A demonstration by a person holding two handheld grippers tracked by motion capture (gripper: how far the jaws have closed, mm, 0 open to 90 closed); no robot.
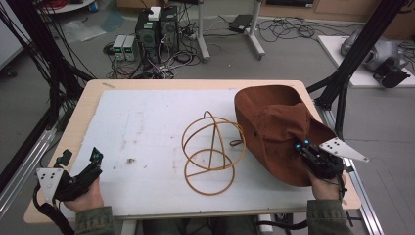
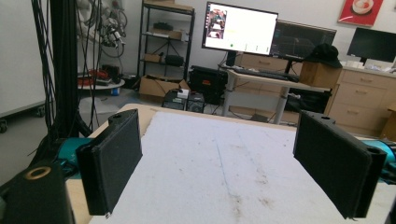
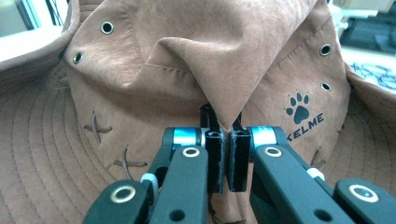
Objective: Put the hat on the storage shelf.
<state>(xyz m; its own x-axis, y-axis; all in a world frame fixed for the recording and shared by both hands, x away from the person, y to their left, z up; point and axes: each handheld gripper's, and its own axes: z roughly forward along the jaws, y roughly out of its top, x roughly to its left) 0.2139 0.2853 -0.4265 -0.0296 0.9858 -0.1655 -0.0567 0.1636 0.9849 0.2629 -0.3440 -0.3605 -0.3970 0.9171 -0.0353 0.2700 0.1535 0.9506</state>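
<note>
A brown brimmed hat lies at the right of the white mat, its crown pinched up into a fold. My right gripper is shut on that fold of the hat; in the right gripper view the jaws meet on the cloth beside a paw print logo. A wire hat stand of orange hoops rests mid-table, left of the hat. Near the front left corner my left gripper is held open, its black pads wide apart with nothing between them.
The white mat covers most of the wooden table. Black frame posts rise at the right and left. Cables and power boxes lie on the floor beyond the far edge. Desks and monitors stand farther back.
</note>
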